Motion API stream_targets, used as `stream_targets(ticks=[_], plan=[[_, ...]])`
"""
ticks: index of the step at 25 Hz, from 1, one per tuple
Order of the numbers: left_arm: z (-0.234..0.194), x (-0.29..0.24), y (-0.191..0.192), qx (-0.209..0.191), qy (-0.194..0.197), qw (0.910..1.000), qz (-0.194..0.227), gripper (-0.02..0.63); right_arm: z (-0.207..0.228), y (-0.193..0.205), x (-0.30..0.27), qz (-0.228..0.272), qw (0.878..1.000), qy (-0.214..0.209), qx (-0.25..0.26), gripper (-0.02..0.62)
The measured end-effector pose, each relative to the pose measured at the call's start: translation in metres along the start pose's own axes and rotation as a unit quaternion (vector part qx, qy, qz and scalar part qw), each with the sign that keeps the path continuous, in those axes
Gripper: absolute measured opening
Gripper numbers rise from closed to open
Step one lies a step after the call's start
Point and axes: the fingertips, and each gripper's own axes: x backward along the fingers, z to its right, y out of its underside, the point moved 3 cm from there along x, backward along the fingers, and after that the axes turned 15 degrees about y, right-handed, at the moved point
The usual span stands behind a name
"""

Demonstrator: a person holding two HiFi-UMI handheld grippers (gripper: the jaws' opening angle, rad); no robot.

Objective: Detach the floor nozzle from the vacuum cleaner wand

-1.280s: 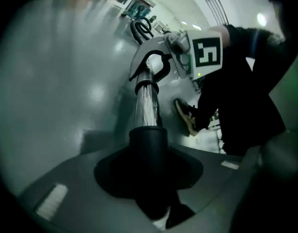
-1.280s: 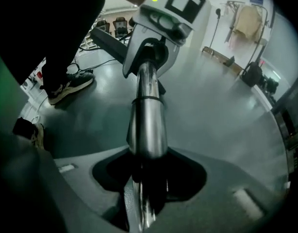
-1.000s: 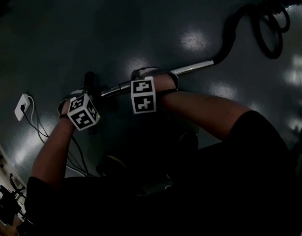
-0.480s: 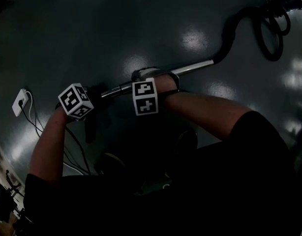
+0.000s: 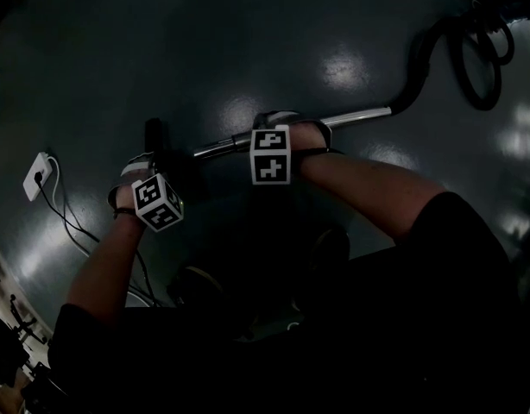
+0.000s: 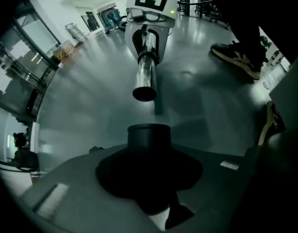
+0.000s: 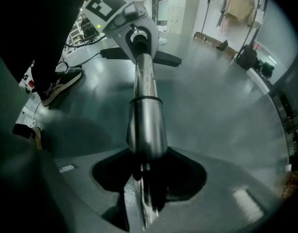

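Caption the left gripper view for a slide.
Floor nozzle's black neck gripped in the left claw, apart from the metal wand's open end.

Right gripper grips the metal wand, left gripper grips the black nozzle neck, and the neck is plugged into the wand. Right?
No: the left gripper view shows the nozzle neck apart from the wand, its open end bare. Both grips are as stated.
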Motion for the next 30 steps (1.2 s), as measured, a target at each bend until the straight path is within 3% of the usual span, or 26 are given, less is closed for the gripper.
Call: stream_targets(ticks=[6,10,15,18,20,22,24,27,30], plan=[[0.007,-0.035,0.002,0.002,0.005,0.9965,-0.083,0.127,-0.012,0.000,-0.023,-0.029,0.999,-0.010,0.017,0.173],[0.016,-0.050,0.020,-0.040,0.006,0.9895,-0.139,0.129,-0.020,0.003,-0.034,-0.044,0.998,-0.011,0.036,0.175],[0.022,-0.056,0.024,-0.058,0.006,0.9877,-0.145,0.133,-0.023,0.008,-0.036,-0.034,0.999,-0.023,0.024,0.181],[0.023,-0.055,0.026,-0.034,0.020,0.9925,-0.115,0.133,-0.021,0.009,-0.034,-0.011,0.999,-0.043,-0.002,0.193],[0.026,-0.049,0.025,0.001,0.043,0.9963,-0.074,0.207,-0.023,0.008,-0.030,0.007,0.998,-0.059,-0.023,0.212],[0.030,-0.036,0.022,0.043,0.061,0.9967,-0.031,0.239,-0.029,0.009,-0.022,0.021,0.995,-0.077,-0.054,0.314],[0.030,-0.016,0.020,0.079,0.065,0.9947,0.007,0.245,-0.031,0.010,-0.013,0.031,0.993,-0.079,-0.083,0.383],[0.031,0.026,0.016,0.134,0.067,0.9868,0.062,0.247,-0.015,0.008,0.018,0.047,0.990,-0.050,-0.122,0.383],[0.047,0.091,0.014,0.155,0.062,0.9807,0.102,0.233,0.003,-0.010,0.083,0.078,0.980,-0.024,-0.183,0.388]])
